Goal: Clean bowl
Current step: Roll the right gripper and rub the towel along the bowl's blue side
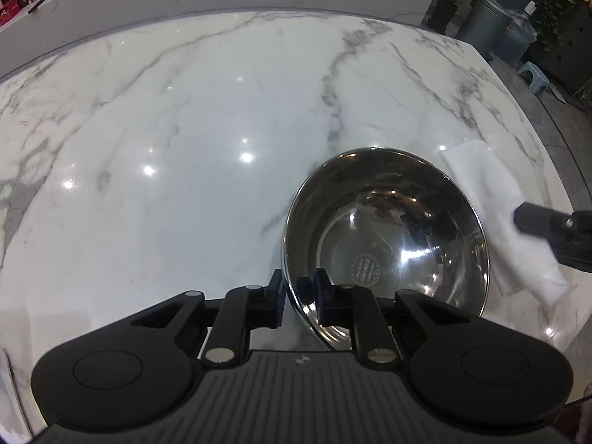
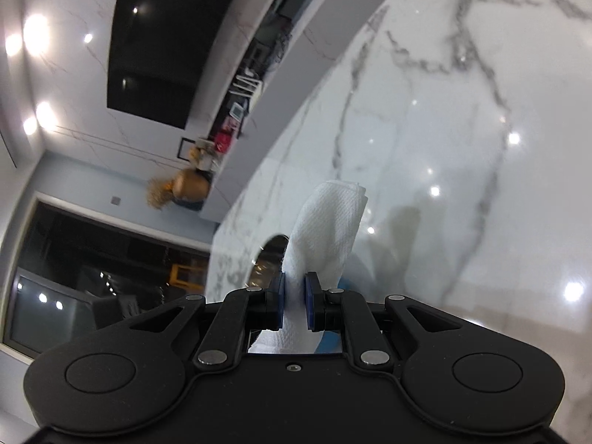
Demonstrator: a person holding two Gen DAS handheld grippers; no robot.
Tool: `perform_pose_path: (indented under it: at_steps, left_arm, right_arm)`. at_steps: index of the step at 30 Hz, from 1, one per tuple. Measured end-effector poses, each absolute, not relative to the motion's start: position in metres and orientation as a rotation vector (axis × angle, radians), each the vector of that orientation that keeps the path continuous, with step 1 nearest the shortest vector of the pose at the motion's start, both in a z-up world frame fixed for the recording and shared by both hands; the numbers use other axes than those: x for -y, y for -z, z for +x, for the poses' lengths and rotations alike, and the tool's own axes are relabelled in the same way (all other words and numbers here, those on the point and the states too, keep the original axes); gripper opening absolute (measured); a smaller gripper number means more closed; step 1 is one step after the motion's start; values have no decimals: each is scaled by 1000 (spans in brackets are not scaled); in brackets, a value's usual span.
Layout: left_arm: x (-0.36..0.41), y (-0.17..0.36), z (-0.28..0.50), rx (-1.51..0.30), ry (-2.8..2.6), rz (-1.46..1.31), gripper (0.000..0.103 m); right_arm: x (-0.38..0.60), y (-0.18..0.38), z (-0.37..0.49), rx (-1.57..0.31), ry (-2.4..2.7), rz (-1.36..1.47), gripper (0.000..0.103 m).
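Bowl (image 1: 384, 236) rim betw left claw (image 1: 298, 296) pads, on marble top (image 1: 185, 148).

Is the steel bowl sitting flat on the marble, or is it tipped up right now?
Tipped. The shiny stainless steel bowl leans with its mouth toward the camera, its near rim between the left gripper pads, apparently pinched, above the white marble countertop.

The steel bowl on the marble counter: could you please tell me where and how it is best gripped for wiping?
Grip the bowl by its thin rim at the near edge, coming from above, one finger inside and one outside. The wall is smooth and curved, so only the rim offers purchase. The left tongs already straddle it there, leaving the inside free for the paper towel.
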State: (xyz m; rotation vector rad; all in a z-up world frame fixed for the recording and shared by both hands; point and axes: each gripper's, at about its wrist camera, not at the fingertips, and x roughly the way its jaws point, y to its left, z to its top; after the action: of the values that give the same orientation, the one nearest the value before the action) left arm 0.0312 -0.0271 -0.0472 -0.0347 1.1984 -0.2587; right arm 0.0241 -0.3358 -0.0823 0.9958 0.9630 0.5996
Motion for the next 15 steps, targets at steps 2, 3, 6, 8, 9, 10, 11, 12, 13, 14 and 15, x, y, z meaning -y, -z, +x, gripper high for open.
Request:
perform_pose_path:
  at_steps: [2, 3, 6, 8, 9, 10, 11, 12, 13, 14, 15]
  left_arm:
    - [25, 48, 32, -1223, 265, -68, 19]
    - [24, 48, 32, -1235, 268, -85, 23]
    - [26, 50, 29, -1262, 278, -91, 28]
    - [29, 51, 27, -1268, 280, -71, 28]
    - [31, 51, 26, -1267, 281, -63, 28]
    - [32, 51, 26, -1267, 281, -59, 28]
    - [33, 51, 25, -1268, 282, -47, 28]
    - [34, 51, 25, -1267, 280, -34, 28]
    - [35, 51, 24, -1267, 279, -22, 28]
    - [36, 52, 24, -1266, 278, -11, 28]
    - [36, 52, 24, -1261, 279, 1, 28]
  right_arm:
    - [336, 82, 26, -972, -601, 992, 11]
    - [336, 83, 26, -981, -597, 981, 11]
    - [337, 86, 26, -1002, -587, 970, 11]
    - [340, 87, 26, -1009, -579, 968, 11]
    - [340, 88, 25, -1016, -571, 962, 11]
    - [340, 89, 25, -1020, -569, 964, 11]
    - [340, 91, 24, -1024, -568, 967, 11]
    - [338, 91, 24, -1025, -568, 966, 11]
    - [335, 90, 24, -1028, -574, 959, 11]
    - [330, 90, 26, -1030, -577, 958, 11]
    - [330, 91, 26, -1036, -582, 960, 11]
